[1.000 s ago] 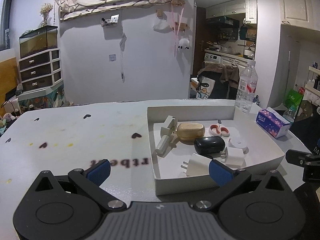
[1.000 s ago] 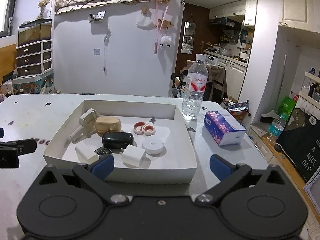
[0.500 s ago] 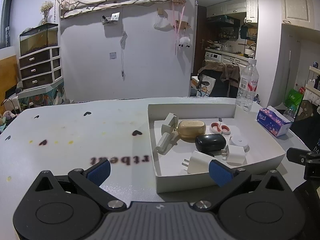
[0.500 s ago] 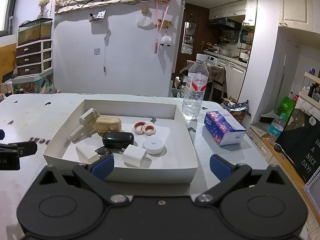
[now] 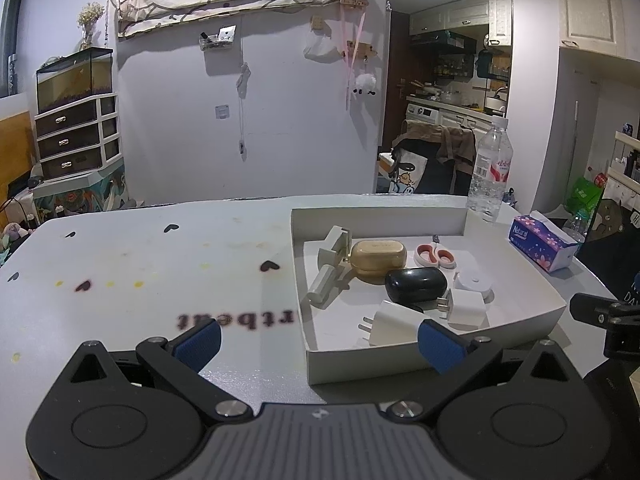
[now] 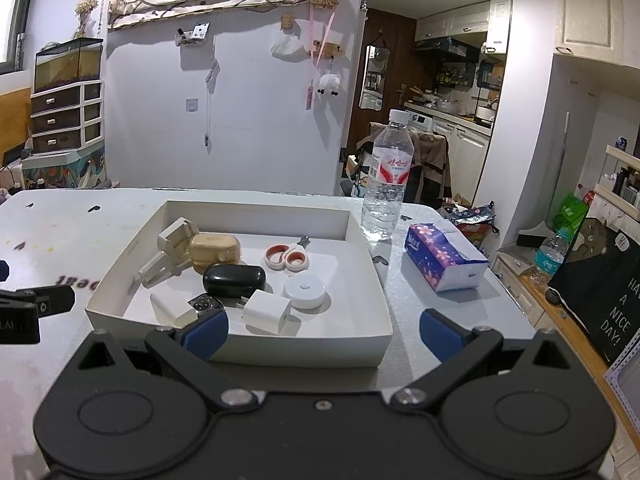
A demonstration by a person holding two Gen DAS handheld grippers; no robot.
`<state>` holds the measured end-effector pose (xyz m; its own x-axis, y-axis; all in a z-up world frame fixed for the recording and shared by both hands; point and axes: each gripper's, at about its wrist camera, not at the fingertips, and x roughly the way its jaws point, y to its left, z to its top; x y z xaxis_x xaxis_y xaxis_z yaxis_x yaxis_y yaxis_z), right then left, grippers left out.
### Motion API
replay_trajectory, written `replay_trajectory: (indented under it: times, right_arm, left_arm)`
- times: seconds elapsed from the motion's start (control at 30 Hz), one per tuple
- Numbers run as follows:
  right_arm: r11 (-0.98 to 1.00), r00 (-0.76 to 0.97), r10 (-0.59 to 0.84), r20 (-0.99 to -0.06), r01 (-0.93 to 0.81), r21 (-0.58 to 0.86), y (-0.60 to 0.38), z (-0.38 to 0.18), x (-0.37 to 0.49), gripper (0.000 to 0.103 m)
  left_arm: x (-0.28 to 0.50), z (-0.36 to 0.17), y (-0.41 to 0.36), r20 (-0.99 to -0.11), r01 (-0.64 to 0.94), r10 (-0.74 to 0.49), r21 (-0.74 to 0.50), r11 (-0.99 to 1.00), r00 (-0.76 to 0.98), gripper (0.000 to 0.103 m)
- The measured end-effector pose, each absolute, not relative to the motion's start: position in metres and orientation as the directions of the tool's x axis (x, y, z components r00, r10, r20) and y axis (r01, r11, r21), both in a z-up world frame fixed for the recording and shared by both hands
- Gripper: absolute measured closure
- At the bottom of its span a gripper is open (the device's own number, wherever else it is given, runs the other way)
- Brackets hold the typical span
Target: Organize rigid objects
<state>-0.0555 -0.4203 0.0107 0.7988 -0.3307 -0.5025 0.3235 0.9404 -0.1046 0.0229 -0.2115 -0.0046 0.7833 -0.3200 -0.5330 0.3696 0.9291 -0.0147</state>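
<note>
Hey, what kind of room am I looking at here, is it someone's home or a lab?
Most likely a small lived-in apartment: a kitchen opens behind, a fish tank sits on drawers, and a table holds household items.

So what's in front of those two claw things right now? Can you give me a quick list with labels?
Surface: table
Container: white tray
In tray: black case, tan case, scissors, two chargers, round puck, watch
Beside tray: bottle, tissue pack
Left gripper: open, empty
Right gripper: open, empty
</note>
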Motion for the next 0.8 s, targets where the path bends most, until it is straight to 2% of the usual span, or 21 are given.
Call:
replay_trajectory:
  times: [0.8]
  right_arm:
    - [0.937,0.800,-0.338,-0.495,0.332,-0.104,-0.4207,0.0143,-0.0589,0.000]
  left_arm:
    - [0.0203,-0.0046,-0.2134,-0.535,0.374,-0.321,-0.010,0.927,0.782,0.000]
